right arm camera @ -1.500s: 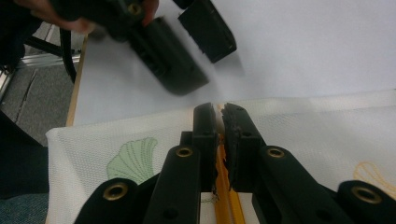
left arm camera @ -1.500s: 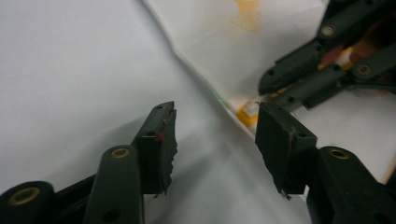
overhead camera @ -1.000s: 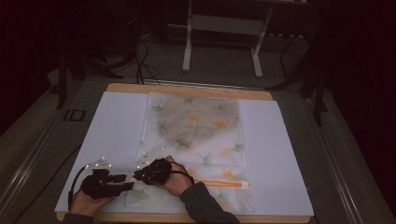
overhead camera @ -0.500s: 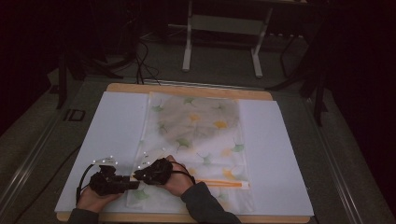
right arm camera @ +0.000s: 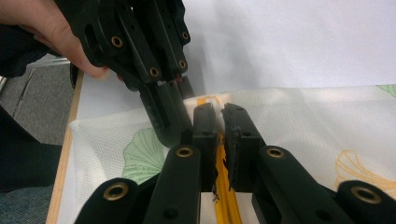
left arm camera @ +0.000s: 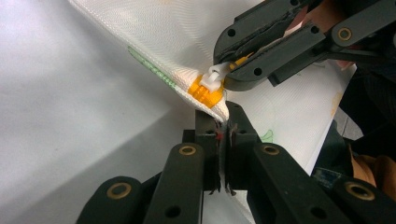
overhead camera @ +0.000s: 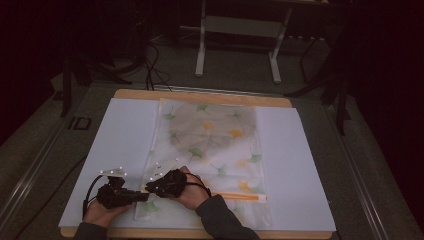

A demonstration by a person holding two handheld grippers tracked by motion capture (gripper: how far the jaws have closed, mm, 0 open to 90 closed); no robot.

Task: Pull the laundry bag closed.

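A white mesh bag [overhead camera: 210, 150] printed with green and yellow leaves lies flat on the white sheet [overhead camera: 120, 135]. An orange zipper [overhead camera: 235, 196] runs along its near edge. My left gripper [left arm camera: 223, 123] has just been closing and now pinches the bag's corner fabric right beside the orange zipper slider [left arm camera: 208, 91]. My right gripper [right arm camera: 218, 116] is shut on the slider's white pull tab [left arm camera: 214, 77], and the orange zipper [right arm camera: 223, 186] runs back between its jaws. In the high view the left gripper [overhead camera: 122, 195] and the right gripper [overhead camera: 167, 184] meet at the bag's near-left corner.
The sheet covers a wooden table [overhead camera: 200, 95] whose near edge [overhead camera: 200, 234] lies just behind both hands. A metal stand [overhead camera: 237, 45] and cables rest on the dark floor beyond the table. Bare sheet [overhead camera: 295, 170] lies right of the bag.
The left gripper has slid a little to the right, up to the bag's corner, and its jaws have closed on the fabric. The right gripper has kept still.
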